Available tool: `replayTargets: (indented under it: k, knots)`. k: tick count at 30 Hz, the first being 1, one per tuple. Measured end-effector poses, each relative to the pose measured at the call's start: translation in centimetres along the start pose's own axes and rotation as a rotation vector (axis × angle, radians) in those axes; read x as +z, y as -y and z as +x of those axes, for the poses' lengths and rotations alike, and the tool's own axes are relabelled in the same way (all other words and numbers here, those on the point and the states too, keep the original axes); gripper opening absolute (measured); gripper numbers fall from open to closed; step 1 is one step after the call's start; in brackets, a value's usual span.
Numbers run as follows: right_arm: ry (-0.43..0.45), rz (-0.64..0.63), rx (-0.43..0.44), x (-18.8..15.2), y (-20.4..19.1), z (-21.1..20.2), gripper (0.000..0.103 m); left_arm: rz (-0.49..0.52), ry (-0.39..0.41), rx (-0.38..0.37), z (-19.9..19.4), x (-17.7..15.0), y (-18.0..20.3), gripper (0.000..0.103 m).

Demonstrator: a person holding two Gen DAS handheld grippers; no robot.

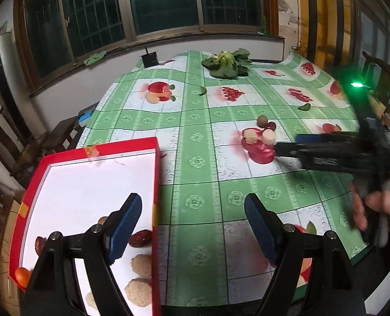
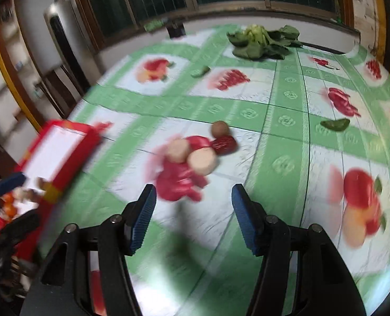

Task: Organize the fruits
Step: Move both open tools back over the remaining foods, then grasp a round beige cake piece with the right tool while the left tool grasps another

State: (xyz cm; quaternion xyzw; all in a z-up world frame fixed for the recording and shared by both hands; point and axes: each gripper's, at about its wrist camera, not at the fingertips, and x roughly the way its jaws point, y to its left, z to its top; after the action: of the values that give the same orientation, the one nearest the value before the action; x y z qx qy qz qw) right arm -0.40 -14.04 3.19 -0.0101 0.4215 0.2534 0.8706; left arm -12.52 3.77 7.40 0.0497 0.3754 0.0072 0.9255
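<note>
Right wrist view shows my right gripper (image 2: 193, 217) released, nothing between its blue pads, pointing down at the tablecloth (image 2: 281, 137). Just ahead of it lies a small cluster of fruits: two pale round pieces (image 2: 192, 155) touching each other, a dried red date (image 2: 224, 144) just behind them, and a brown round fruit (image 2: 220, 128) beyond that. I judge the step in hand is to reach for one of these. To do it well, I should choose the nearest pale piece, bring the pads to both sides of it, and close only when the neighbour is outside, because the pieces touch.

The left wrist view shows what the right one blurs: the red tray (image 1: 156, 173) with a white floor, already holding dates, crumbly beige balls (image 1: 138, 291) and an orange fruit (image 1: 22, 275). My left gripper (image 1: 193, 226) is also released and empty, its left pad over the tray, its right pad over the cloth. The right gripper appears there too, far ahead to the right, close to the cluster.
</note>
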Motion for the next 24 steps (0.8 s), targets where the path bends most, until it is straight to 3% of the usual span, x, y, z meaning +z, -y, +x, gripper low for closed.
replayTargets:
  k: [6, 11, 17, 20, 24]
  knots:
    - [-0.028, -0.056, -0.115, 2.0, -1.2, 3.4, 0.030, -0.011, -0.010, 0.023, 0.1, 0.2, -0.6, 0.080]
    - [-0.019, -0.063, -0.126, 2.2, -1.5, 3.7, 0.029, -0.015, -0.028, 0.010, 0.6, 0.7, -0.2, 0.080]
    - [0.044, 0.144, -0.044, 1.4, 3.6, 0.4, 0.029, 0.011, -0.048, -0.018, 3.0, 3.0, 1.9, 0.080]
    - [0.104, 0.223, -0.029, 0.9, 5.9, -1.6, 0.029, 0.010, -0.079, -0.034, 5.6, 4.6, 3.2, 0.080]
    - [0.120, 0.328, 0.026, 0.6, 8.2, -2.2, 0.029, -0.014, -0.124, -0.066, 9.2, 6.2, 4.8, 0.080]
